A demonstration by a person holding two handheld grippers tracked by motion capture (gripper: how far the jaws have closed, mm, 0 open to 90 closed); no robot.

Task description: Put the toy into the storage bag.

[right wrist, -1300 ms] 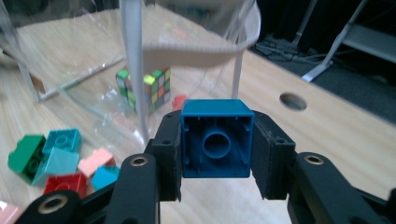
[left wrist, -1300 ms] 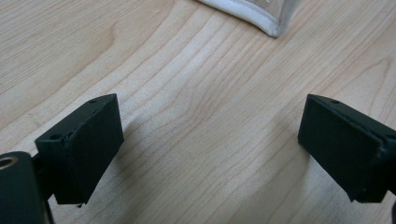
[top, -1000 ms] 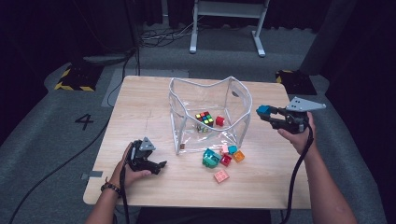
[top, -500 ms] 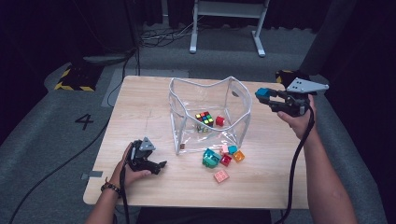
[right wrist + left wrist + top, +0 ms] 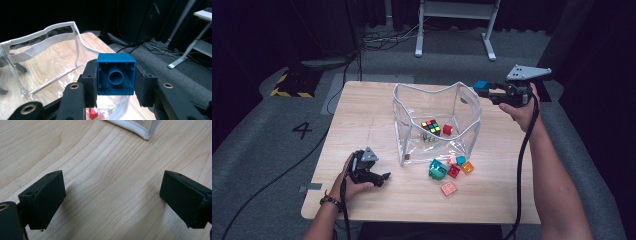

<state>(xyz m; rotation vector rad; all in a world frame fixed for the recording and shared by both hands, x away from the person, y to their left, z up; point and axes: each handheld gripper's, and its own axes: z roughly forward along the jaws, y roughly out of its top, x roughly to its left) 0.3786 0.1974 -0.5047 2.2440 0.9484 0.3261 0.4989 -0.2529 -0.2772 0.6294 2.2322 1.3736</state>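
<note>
My right gripper (image 5: 484, 90) is shut on a blue toy brick (image 5: 481, 85), held in the air just beyond the right rim of the clear plastic bag (image 5: 439, 102). In the right gripper view the blue brick (image 5: 116, 74) sits squeezed between the two black pads (image 5: 90, 80), hollow underside facing the camera, with the bag (image 5: 40, 40) below and to the left. My left gripper (image 5: 381, 178) rests on the table at the front left, jaws open and nothing between them; its view shows bare wood and a corner of the bag (image 5: 140, 128).
Inside the bag lie a colour cube (image 5: 431, 126) and a red brick (image 5: 447, 129). Several loose bricks, teal (image 5: 437, 169), red (image 5: 454, 171), orange (image 5: 467, 166) and pink (image 5: 449, 188), lie on the table (image 5: 362, 115) in front of the bag. A metal stand (image 5: 454, 20) is on the floor behind.
My right gripper has risen and moved away toward the far side with the blue brick, now level with the bag's top rim. The left gripper has stayed put.
</note>
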